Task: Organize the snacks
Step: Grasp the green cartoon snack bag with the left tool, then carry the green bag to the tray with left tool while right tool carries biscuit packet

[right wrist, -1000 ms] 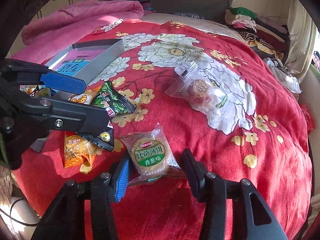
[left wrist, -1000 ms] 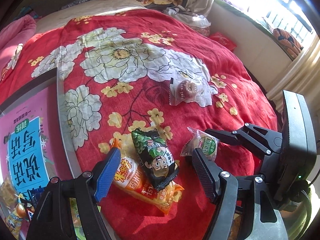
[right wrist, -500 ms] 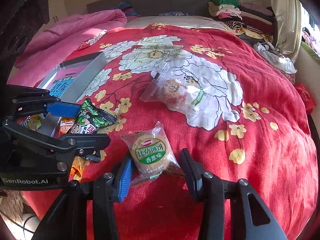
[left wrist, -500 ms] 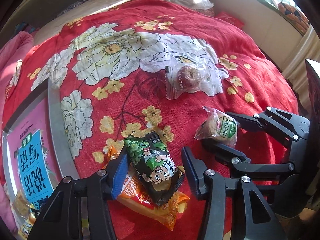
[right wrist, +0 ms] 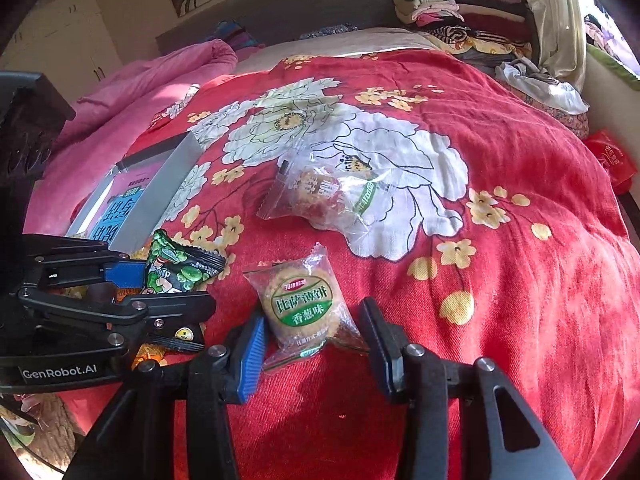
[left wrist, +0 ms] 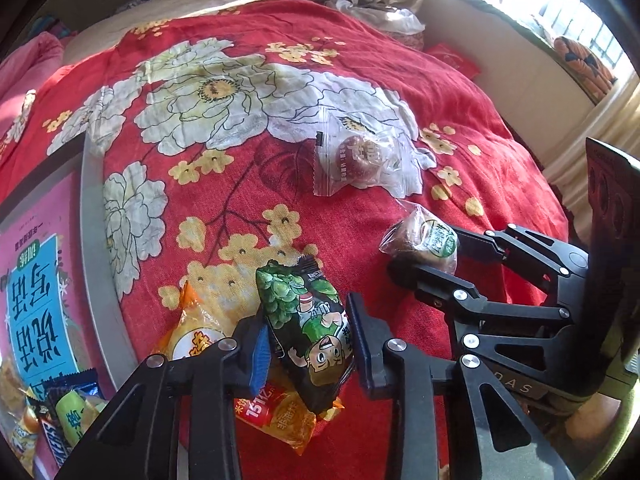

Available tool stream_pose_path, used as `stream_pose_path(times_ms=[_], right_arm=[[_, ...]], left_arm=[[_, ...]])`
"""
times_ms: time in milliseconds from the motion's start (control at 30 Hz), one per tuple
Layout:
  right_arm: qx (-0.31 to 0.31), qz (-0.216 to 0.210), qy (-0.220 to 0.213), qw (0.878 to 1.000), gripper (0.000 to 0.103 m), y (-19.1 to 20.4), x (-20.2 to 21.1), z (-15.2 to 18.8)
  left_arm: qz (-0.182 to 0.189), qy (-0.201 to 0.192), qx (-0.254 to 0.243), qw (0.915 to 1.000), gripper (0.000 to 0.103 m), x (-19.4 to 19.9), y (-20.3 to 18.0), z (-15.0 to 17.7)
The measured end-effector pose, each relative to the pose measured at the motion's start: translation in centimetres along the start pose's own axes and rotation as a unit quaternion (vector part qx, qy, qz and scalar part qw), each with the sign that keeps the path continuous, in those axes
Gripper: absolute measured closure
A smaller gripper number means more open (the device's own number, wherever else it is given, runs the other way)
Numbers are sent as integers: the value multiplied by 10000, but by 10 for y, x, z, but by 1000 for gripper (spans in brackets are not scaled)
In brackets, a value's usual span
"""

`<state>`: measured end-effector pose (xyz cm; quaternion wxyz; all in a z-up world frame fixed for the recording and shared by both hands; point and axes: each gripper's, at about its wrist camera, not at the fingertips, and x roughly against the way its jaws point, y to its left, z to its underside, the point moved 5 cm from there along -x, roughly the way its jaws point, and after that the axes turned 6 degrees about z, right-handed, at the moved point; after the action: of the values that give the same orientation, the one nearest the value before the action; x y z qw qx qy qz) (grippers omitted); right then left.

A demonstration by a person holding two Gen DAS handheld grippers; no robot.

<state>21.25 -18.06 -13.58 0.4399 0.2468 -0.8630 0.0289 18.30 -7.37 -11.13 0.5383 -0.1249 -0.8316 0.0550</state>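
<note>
Showing only leftward: orange packet (left wrist: 276, 416).

A bed is covered by a red flowered blanket (right wrist: 500, 128). On it are laid a box (right wrist: 160, 192), a clear-wrapped pastry (right wrist: 320, 196), a biscuit packet (right wrist: 304, 308), an orange packet (left wrist: 276, 416) and a pink quilt (right wrist: 132, 108).

Left gripper (left wrist: 307, 342) low, fingers nearly closed; right gripper (right wrist: 312, 342) low alongside, fingers spread apart.
</note>
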Motion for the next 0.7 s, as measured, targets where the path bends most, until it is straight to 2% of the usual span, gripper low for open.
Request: stream_pose_path(times_ms=[367,700], right_arm=[[-144,-356,-163,9991,58,5,11,-2],[-107,-726,-633,9953,58,26,38,-8]], left_arm=[[129,-487,279,9983,68,47,15,4],[51,-895,531,9946,68,85,38,10]])
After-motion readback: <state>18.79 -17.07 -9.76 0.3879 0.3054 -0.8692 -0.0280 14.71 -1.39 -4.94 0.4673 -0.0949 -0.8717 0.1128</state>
